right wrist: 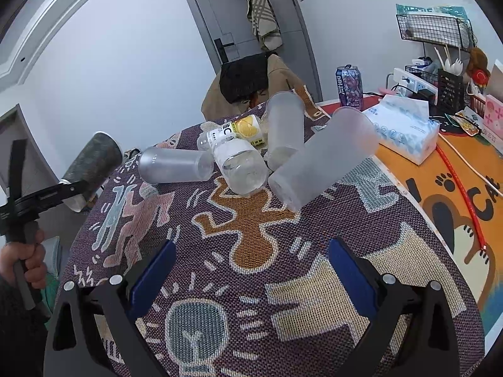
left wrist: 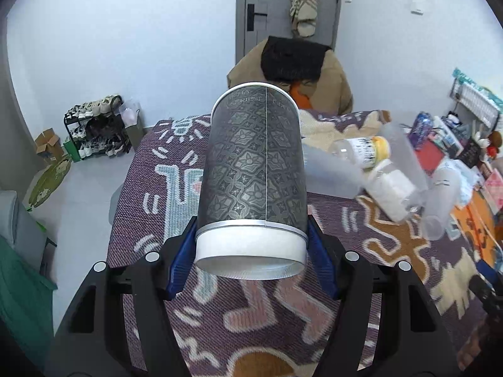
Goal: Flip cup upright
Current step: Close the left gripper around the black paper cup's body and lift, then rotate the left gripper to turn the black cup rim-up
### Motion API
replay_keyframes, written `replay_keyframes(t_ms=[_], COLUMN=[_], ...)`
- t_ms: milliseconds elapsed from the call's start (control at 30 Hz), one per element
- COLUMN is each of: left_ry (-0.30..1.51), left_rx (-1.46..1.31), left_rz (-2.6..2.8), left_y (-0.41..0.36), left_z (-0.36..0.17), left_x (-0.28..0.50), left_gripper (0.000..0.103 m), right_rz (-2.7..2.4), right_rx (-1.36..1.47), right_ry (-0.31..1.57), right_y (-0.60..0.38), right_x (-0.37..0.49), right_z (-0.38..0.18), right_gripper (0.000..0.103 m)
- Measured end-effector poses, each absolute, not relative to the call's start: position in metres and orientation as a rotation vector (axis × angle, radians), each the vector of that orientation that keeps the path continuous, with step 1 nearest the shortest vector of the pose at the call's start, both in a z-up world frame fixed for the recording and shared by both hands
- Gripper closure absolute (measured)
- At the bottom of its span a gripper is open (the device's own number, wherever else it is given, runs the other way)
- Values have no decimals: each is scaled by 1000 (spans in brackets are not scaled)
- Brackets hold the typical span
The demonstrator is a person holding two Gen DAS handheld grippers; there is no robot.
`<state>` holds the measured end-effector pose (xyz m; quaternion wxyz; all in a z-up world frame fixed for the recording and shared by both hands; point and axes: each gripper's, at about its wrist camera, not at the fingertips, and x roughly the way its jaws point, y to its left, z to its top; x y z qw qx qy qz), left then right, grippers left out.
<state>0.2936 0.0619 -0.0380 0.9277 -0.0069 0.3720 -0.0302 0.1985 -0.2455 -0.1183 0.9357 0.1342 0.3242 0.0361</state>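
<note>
The left gripper (left wrist: 251, 251) has its jaws clamped on the patterned cup (left wrist: 253, 169), held tilted above the surface (left wrist: 261, 323), left of the frosted tumblers (right wrist: 323, 160). The right gripper (right wrist: 251, 279) hovers nearer, jaws spread, holding nothing.

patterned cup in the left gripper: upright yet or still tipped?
Tipped. The patterned cup is clamped near its white base by the left gripper and, in the right wrist view, slants off the table edge.
</note>
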Motion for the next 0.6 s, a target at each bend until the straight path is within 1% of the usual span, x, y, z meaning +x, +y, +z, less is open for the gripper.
replay_keyframes(t_ms=[200, 300, 500, 600], left_ry=[723, 722, 769, 799], left_rx=[-33, -60, -107, -134], left_rz=[-139, -178, -277, -301], left_y=[37, 25, -11, -26], left_z=[-23, -24, -49, -65], left_x=[247, 227, 193, 189], left_gripper=[38, 38, 37, 37], right_rz=[68, 77, 103, 119], right_rx=[293, 313, 344, 370], right_ry=[666, 674, 691, 703], right_y=[-255, -260, -269, -274], right_x=[191, 187, 179, 173], right_z=[-117, -117, -117, -119], right_gripper=[8, 8, 8, 8])
